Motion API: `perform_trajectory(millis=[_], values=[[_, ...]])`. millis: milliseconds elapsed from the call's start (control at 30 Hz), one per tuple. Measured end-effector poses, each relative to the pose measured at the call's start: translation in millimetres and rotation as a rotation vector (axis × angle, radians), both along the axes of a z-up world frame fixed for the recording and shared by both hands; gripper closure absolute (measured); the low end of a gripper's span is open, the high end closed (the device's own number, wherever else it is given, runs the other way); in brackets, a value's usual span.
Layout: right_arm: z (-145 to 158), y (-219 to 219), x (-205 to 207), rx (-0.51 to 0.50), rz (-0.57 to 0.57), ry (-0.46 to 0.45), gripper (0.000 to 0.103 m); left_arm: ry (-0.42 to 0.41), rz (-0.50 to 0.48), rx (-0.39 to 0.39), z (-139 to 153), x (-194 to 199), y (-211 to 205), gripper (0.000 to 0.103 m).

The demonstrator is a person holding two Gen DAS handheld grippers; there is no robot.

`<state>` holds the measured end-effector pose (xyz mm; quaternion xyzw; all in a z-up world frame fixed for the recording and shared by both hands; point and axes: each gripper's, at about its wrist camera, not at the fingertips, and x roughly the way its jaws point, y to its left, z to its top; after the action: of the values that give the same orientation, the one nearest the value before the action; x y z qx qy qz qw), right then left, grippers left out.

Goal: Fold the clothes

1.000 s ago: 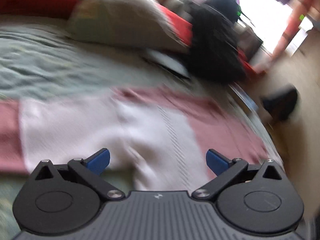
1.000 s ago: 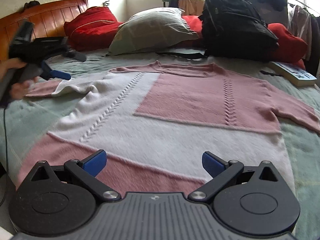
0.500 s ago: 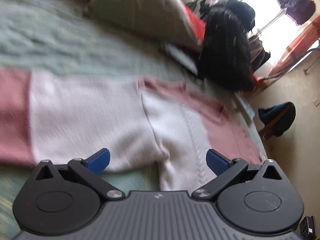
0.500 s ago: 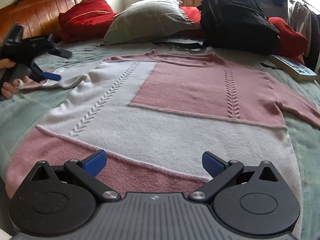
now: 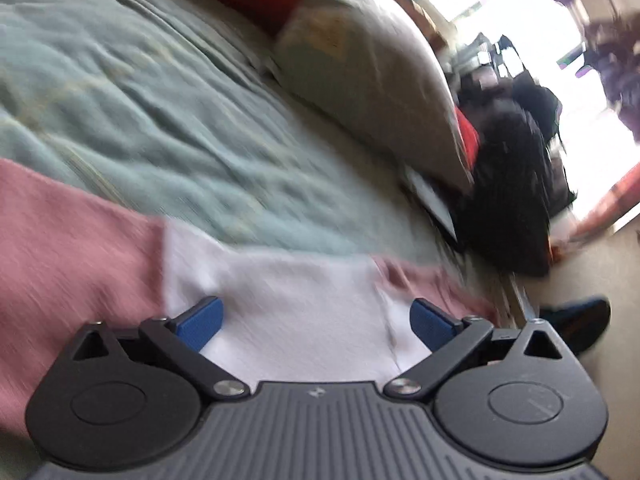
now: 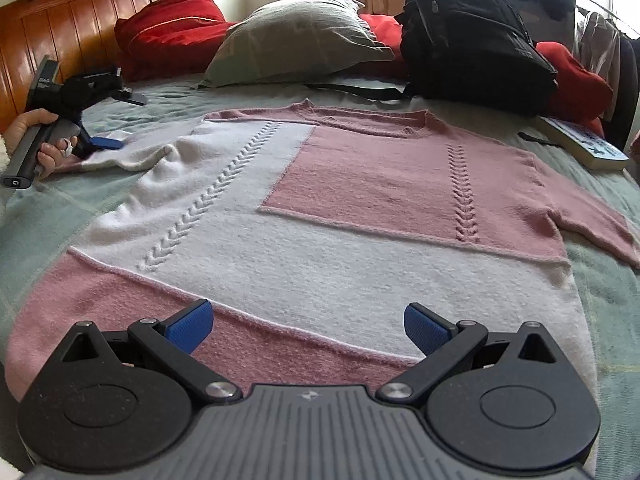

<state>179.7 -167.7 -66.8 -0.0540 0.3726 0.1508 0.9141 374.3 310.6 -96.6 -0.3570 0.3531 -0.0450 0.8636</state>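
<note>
Pink-and-white sweater (image 6: pixel 320 216) lies flat on the bed (image 6: pixel 600 320), ahead of our right claw (image 6: pixel 306 326), jaws wide and empty. Our left claw (image 5: pixel 316 322) is closing over its white sleeve (image 5: pixel 296 292), not yet gripping.

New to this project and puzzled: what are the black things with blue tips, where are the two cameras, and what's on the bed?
They are hand-held grippers, one per hand, each carrying a camera looking along its blue fingers. The right gripper hangs open over the hem of a pink and white sweater spread flat on the bed. The left gripper, over the sweater's sleeve, is closing but pinches nothing yet. The right camera also shows the hand carrying it. A pillow, backpack and book lie behind.
</note>
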Motion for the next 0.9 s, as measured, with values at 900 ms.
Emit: perform_trajectory(millis=[900], values=[[-2.0,-1.3,7.1,0.023,0.006,0.021,0.000,0.125,0.182,0.237,20.7,-59.8,90.4,0.008]])
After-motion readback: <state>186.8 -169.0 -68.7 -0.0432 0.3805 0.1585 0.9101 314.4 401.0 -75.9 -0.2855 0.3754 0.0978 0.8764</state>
